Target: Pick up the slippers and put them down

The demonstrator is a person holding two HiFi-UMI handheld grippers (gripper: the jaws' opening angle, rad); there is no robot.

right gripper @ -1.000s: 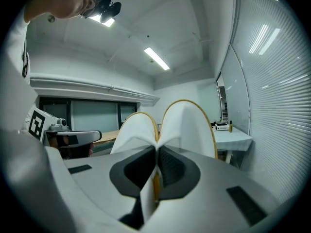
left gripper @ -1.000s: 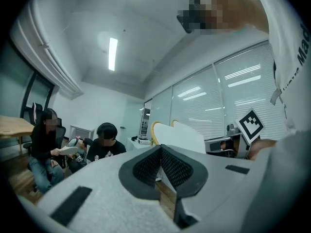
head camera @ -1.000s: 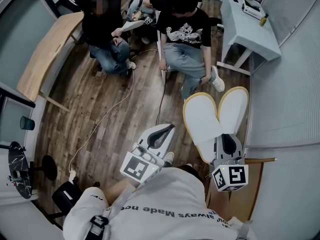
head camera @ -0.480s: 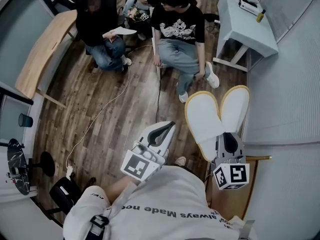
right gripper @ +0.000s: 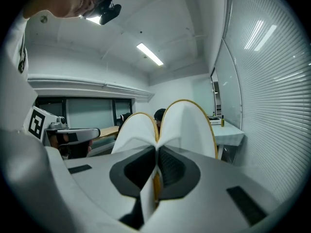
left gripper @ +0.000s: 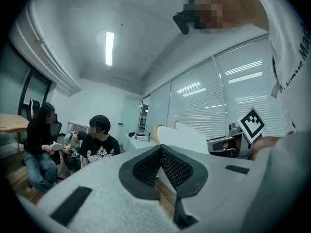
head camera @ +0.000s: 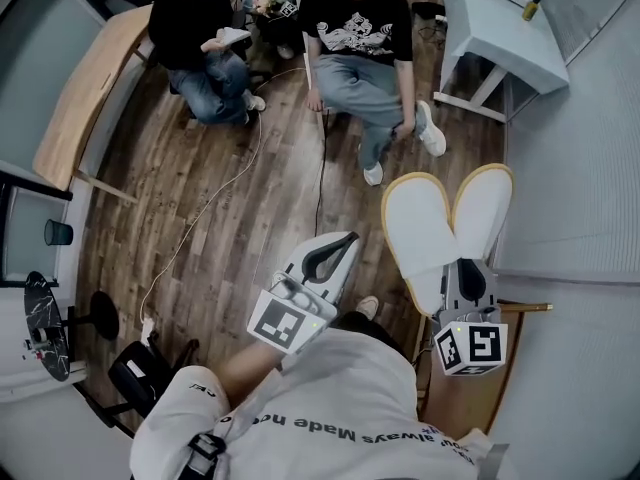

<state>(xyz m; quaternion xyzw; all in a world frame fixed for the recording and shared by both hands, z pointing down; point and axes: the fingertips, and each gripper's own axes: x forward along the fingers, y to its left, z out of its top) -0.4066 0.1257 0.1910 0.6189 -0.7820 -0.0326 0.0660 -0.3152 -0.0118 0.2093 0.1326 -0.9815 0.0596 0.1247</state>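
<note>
The slippers hang in the air off the right gripper. Its jaws are pinched tight on both heel ends together, and from its own view the two white soles with yellow rims stand straight ahead of the jaws. Their long axis runs on from the gripper, away from the holder. The toes splay into a V and point out over the floor toward the seated people.

The left gripper rides alongside, well apart from the slippers. Its jaws are closed on nothing, so the right hand alone carries the pair.

Room is lopsided. The blind-covered wall stands just beside the right slipper's toe, and a wooden board lies below the right gripper, near the holder's body. To the left and ahead the planks are open, save for a cable trailing between the holder and the seated pair.

I judge the put-down wants the toes lowered first, forward or leftward, clear of the wall, and the jaws let go only once both soles rest.
</note>
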